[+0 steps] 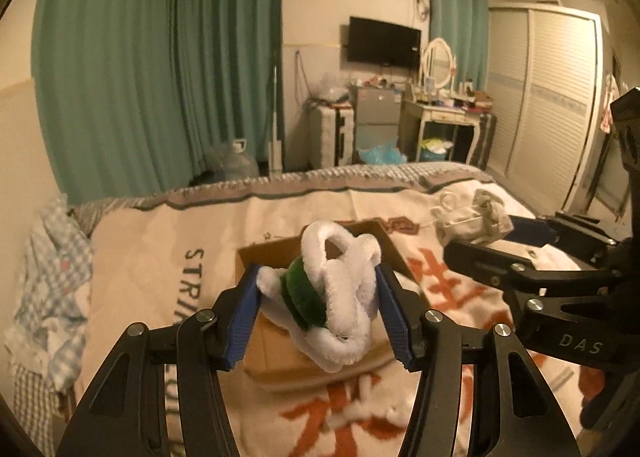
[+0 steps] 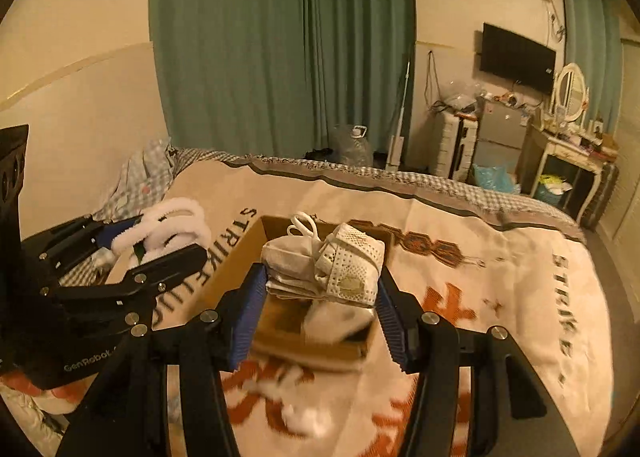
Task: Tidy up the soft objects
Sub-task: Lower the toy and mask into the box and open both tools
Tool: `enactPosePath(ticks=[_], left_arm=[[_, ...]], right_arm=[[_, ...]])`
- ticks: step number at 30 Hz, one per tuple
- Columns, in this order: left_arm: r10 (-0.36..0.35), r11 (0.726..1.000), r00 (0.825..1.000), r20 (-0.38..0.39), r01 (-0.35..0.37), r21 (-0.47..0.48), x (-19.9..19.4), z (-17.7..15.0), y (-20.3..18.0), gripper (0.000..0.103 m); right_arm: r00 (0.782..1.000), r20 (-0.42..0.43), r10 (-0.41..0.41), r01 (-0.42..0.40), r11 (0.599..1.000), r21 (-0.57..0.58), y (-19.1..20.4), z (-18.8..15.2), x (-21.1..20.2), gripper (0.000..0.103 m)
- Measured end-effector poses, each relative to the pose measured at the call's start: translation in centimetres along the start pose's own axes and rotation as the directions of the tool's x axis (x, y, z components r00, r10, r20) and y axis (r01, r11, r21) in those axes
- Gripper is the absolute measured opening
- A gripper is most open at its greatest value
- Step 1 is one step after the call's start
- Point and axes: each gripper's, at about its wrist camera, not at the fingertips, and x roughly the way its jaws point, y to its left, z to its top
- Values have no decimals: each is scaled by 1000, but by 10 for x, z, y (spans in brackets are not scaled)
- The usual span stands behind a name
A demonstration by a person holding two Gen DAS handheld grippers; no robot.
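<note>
While both my grippers hang over the bed, left gripper [image 1: 318, 307] clamped on white-and-green fuzzy toy [image 1: 332, 297], right gripper [image 2: 320, 297] clamped on folded cloth bundle [image 2: 324, 265], cardboard box [image 2: 244, 257] just below and ahead of both.

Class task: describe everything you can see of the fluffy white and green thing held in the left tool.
The fluffy toy is made of thick white fuzzy loops twisted together around a dark green fuzzy band. It looks soft. The left tool grips it between blue pads, lifted above the open cardboard box on the bed.
</note>
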Motion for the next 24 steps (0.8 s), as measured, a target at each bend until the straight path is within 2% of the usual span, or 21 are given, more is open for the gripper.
enactPosePath(ticks=[6,10,13,16,17,19,21,24], left_arm=[[19,1000,997,-80,-19,6,74,-2,18,55],[15,1000,990,-140,-15,4,122,-15,23,55],[20,1000,987,-160,-16,26,141,-23,21,55],[19,1000,984,-177,-15,23,151,-26,21,61],[29,999,984,-177,-26,20,152,-27,21,67],[56,998,985,-163,-52,26,152,-29,21,68],[65,997,985,-157,-60,40,148,-29,19,69],[82,996,987,-141,-78,34,134,-22,19,70]], right_arm=[[997,-75,20,-16,998,55,-26,10,98,53],[989,-145,17,-7,998,68,-39,2,147,54],[986,-166,19,-7,997,75,-48,-4,168,54],[986,-162,32,-17,995,94,-56,-8,174,59],[987,-158,29,-14,995,99,-57,-8,174,61],[989,-146,21,-6,994,105,-59,-8,170,70],[991,-133,15,0,993,114,-59,-6,161,74],[994,-110,1,12,993,114,-58,0,137,76]])
